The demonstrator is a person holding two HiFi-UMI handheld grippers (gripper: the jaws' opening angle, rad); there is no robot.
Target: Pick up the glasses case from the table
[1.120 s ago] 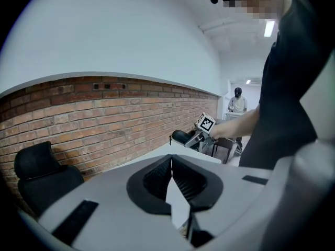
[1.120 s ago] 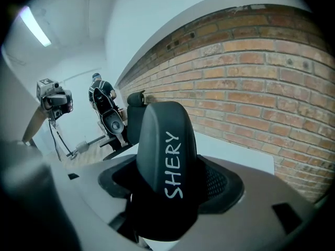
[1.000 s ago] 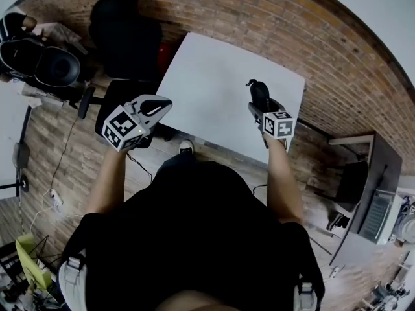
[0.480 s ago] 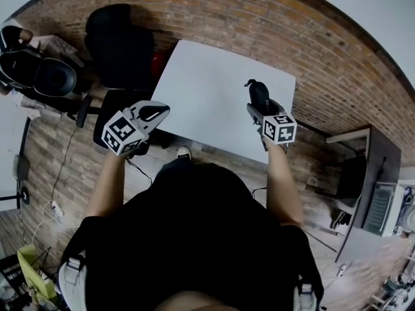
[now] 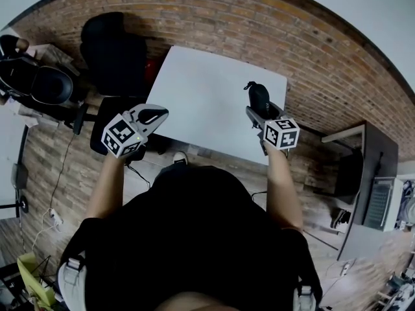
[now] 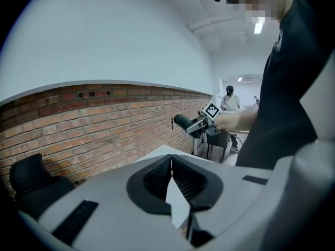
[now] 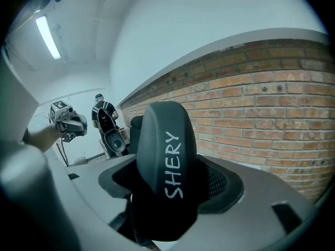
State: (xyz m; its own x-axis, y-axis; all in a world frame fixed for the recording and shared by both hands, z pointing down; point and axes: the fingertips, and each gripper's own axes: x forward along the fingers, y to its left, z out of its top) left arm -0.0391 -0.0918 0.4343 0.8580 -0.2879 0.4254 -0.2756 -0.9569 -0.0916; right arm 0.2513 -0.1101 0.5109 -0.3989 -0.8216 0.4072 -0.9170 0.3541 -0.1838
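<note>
One black glasses case point(image 7: 166, 161), marked "SHERY", clamped in right gripper point(image 5: 259, 107) jaws, clear above white desk point(image 5: 207, 86); left gripper point(image 5: 154, 114) jaws closed together, empty.

Matt black hard-shell glasses case point(image 7: 165, 161): white lettering "SHERY" along one face. Rectangular white tabletop point(image 5: 207, 102): plain, unmarked. Right gripper point(image 5: 255, 107) and left gripper point(image 5: 161, 113): light grey shells, black ribbed pads, white cubes bearing black square markers. Brick wall point(image 5: 214, 18): red-brown, pale mortar. Wooden plank floor point(image 5: 45, 148): brown.

"SHERY" on the glasses case point(image 7: 166, 163)
</note>
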